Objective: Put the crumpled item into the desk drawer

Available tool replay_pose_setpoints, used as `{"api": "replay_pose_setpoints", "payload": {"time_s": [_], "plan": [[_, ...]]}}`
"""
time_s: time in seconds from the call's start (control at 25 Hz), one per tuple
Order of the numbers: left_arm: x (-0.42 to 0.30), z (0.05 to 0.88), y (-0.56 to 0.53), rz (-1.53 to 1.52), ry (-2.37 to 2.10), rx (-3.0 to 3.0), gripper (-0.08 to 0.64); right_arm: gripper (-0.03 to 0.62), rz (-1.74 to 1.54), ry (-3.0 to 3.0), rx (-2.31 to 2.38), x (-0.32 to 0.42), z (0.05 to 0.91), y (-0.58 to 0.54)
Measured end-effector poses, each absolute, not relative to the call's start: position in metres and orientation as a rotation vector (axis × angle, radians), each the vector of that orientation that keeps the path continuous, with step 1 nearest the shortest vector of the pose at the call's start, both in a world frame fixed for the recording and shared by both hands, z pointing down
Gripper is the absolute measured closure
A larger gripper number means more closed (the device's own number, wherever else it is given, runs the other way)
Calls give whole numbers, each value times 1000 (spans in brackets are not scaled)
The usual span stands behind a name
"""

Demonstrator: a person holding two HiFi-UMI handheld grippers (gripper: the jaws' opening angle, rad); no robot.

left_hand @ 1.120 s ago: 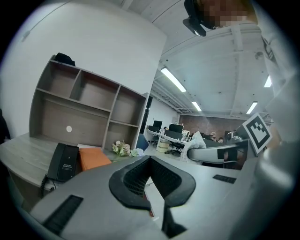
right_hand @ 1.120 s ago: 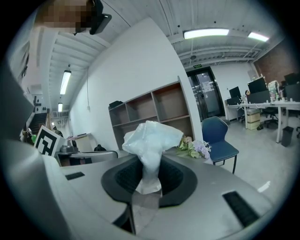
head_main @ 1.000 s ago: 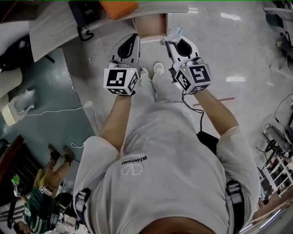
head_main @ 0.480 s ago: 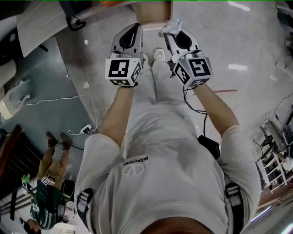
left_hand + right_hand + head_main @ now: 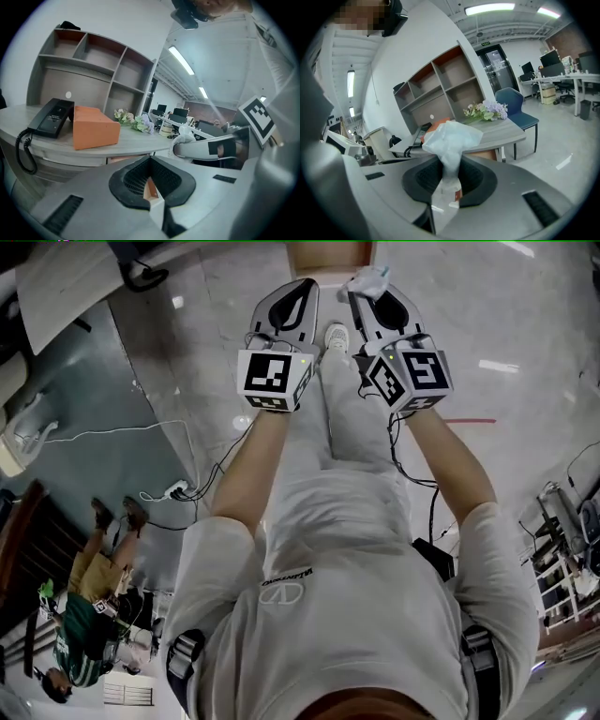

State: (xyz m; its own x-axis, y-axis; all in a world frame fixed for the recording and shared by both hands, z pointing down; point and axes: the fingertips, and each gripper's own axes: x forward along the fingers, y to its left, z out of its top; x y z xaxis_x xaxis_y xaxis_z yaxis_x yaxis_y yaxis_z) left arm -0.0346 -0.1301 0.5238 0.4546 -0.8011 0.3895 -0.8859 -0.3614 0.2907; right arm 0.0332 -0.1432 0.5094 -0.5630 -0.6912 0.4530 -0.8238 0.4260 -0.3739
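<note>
1. Over the last second both grippers had sunk together. The left gripper (image 5: 302, 296) kept its fingers closed on nothing, and the right gripper (image 5: 373, 294) kept its fingers clamped on the crumpled plastic bag (image 5: 451, 140).
2. The counter (image 5: 133, 143) now stood above them, so we judged the bag was nearing the brown drawer front (image 5: 328, 253) but was not yet inside.

The crumpled item (image 5: 451, 138) is a white, thin, partly translucent sheet, bunched and heavily creased. Its narrow lower end is pinched between the pads of the right tongs (image 5: 448, 183), and the wider bunched part stands up beyond the tips. In the head view it shows as a pale wad (image 5: 367, 279) at the front of the same tongs (image 5: 364, 292), held clear of the floor.
</note>
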Motion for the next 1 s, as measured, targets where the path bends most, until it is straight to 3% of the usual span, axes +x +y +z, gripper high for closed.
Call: {"api": "replay_pose_setpoints", "payload": {"time_s": [1.0], "plan": [[-24, 676, -154, 339, -1366, 2178, 560, 518, 923, -2343, 1310, 42, 662, -166]]}}
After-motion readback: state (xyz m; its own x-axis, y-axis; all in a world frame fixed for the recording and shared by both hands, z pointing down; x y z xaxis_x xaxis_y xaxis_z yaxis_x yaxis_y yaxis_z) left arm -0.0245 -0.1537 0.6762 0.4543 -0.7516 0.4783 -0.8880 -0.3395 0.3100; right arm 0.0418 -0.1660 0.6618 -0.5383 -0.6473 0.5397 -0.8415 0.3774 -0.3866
